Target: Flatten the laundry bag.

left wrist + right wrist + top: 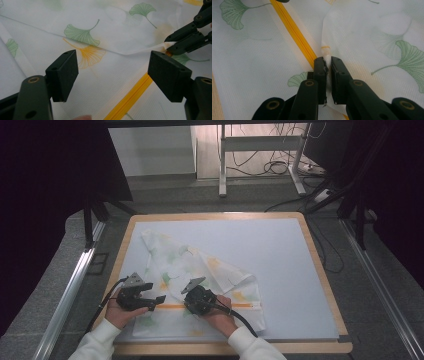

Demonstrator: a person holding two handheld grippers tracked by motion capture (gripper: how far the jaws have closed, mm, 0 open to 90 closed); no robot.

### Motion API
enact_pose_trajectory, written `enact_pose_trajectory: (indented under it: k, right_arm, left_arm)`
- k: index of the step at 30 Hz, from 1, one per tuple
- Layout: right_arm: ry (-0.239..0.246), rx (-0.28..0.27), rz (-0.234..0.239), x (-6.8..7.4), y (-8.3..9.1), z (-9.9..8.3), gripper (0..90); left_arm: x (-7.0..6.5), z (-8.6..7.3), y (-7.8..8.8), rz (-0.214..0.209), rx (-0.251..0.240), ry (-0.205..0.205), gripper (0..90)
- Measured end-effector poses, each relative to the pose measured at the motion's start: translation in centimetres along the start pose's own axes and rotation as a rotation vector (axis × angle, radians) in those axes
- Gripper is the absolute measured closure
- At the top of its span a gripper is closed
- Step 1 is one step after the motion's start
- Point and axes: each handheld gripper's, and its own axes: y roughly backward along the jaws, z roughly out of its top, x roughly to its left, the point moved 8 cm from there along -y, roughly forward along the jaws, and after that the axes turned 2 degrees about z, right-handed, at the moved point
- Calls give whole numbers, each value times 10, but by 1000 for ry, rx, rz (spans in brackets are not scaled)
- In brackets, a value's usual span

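White leaf-printed cloth (200, 270) lies on the bench (300, 270). Right tongs (327, 65) pinch a fold (beside its yellow zipper (294, 32)). Left tongs (112, 72) gape open.

both grippers, left gripper (159, 298) and right gripper (189, 306), are black with brass-coloured rivets, square pads, grey three-cornered top plates and trailing black cables; the person wears white sleeves (97, 345).

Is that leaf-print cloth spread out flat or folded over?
Folded over. The cloth has one corner flapped diagonally across the rest, leaving a slanted crease, and the right gripper pinches a raised fold beside the yellow zip.
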Motion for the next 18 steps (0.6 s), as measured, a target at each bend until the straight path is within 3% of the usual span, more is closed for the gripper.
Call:
enact_pose_trajectory:
  k: [7,18]
  right_arm:
    - [-16,-32,1,-4,8,3,839]
    - [-76,-104,5,-24,31,10,853]
  left_arm:
    - [-1,0,0,-1,0,-3,241]
    - [0,0,0,0,-2,1,241]
